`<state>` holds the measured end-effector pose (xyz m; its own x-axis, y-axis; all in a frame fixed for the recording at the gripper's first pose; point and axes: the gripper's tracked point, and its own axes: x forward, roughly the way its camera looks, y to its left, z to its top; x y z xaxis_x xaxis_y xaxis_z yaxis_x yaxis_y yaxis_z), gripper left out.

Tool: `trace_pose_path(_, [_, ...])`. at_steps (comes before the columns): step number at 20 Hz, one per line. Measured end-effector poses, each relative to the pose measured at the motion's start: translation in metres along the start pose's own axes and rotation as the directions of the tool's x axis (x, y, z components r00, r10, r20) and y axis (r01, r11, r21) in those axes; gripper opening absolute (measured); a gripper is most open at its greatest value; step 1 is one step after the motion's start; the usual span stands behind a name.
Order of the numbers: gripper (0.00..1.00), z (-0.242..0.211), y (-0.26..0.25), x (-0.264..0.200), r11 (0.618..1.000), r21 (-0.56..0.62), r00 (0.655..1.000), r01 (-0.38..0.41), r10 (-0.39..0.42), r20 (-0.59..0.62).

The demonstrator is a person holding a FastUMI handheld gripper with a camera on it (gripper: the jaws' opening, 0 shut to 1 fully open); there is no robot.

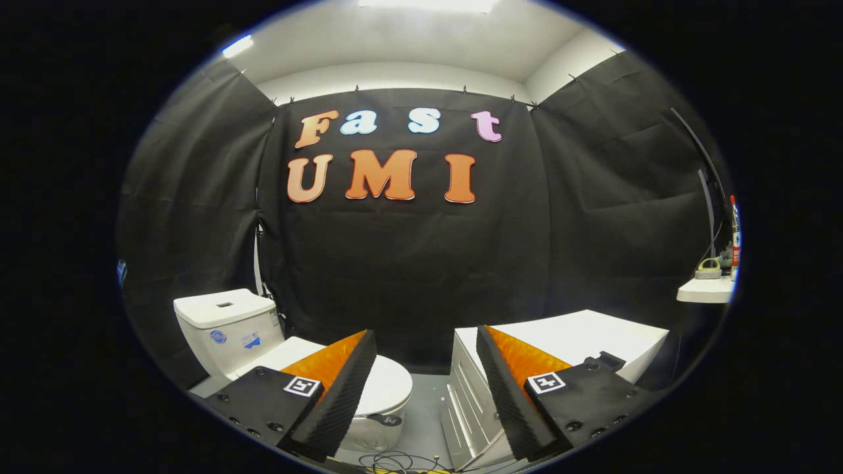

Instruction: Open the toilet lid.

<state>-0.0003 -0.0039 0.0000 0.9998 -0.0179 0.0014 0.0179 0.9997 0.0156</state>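
Gripper (425, 359) held above floor level, its two fingers spread wide with nothing between them. One toilet (263, 349) stands beyond and below the left finger, against the black cloth wall; that finger overlaps part of the bowl in view but is not touching it. Toilet lid (385, 385) is down, lying flat on the bowl, its front edge showing just to the inner side of the left finger. One tank (224, 319) sits behind the lid, farther from the gripper. One white cabinet (566, 342) stands to the right of the toilet, beyond the right finger, well apart from the bowl, with grey floor (425, 408) between them. One small white shelf (705, 289) is mounted higher, farther right of the toilet than the cabinet, carrying a few small items too small to identify. Loose cables (395, 463) lie on the floor in front of the toilet.
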Motion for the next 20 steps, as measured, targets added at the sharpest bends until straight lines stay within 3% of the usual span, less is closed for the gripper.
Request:
trace_pose_path(13, [0.98, 0.005, 0.004, 0.003, 1.000, -0.011, 1.000, 0.008, -0.008, 0.021])
trace_pose_path(16, [0.99, 0.023, 0.026, 0.010, 0.999, 0.034, 0.998, -0.015, 0.013, 0.067])
trace_pose_path(20, [0.99, 0.049, 0.068, 0.046, 0.999, -0.013, 0.989, -0.052, 0.053, 0.139])
